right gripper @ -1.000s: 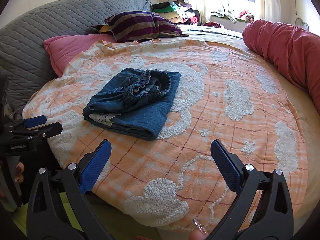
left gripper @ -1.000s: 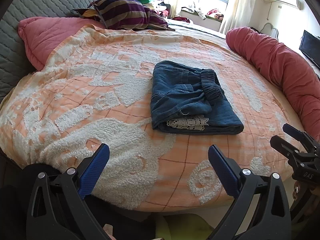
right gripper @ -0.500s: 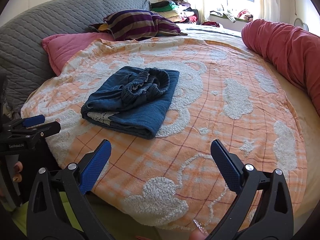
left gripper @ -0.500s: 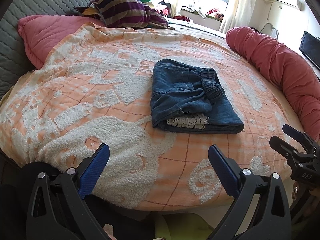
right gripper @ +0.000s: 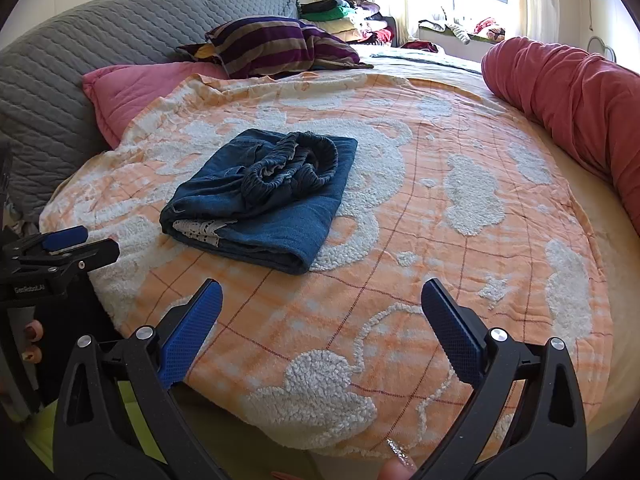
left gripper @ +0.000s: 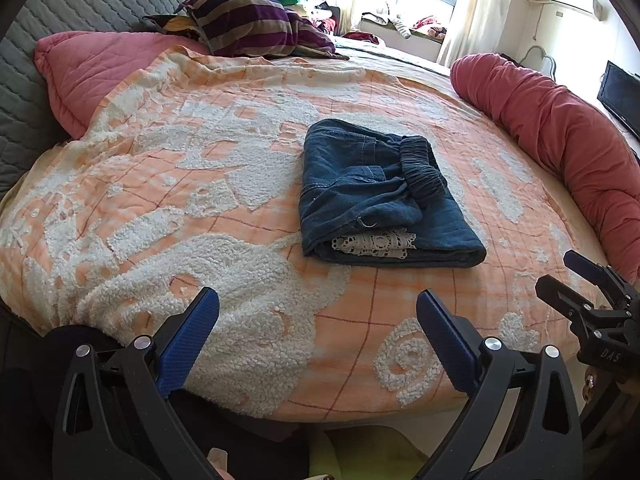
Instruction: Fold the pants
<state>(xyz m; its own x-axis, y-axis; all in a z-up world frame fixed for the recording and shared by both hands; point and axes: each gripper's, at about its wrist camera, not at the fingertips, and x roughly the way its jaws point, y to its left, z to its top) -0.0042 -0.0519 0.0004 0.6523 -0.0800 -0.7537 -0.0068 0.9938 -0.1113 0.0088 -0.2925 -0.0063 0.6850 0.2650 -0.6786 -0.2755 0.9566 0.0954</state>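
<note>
Pants: the pants [left gripper: 380,196] are blue denim, folded into a thick, flat pile in the middle of the bed [left gripper: 200,168], a bit nearer the front edge than the head end.
Feel: soft and floppy, I think, and a bit heavy for cloth (denim is thick). They will not break, and they should not slip much on the fuzzy blanket.
Loose bits: the stretchy waistband [right gripper: 292,164] sits in a bunch on top, and a bit of white lace [left gripper: 374,242] peeks out of the side that faces the front edge.
Where to hold: I would pinch a thick folded edge, like the rolled one at the front right corner of the pile, and take all the layers at once. If you grab only the top layer, the pile may come apart.
Left gripper: the left gripper [left gripper: 316,344] is spread wide and holds nothing. It hangs at the front edge of the bed, and the pants are well ahead of it.
Right gripper: the right gripper [right gripper: 320,344] is also wide and holds nothing. It hangs at the front edge too, and the pants lie ahead of it, off to its left.
Touch: no gripper touches the pants.
Job: it looks almost done, I think (the pile is small and fairly neat).
</note>
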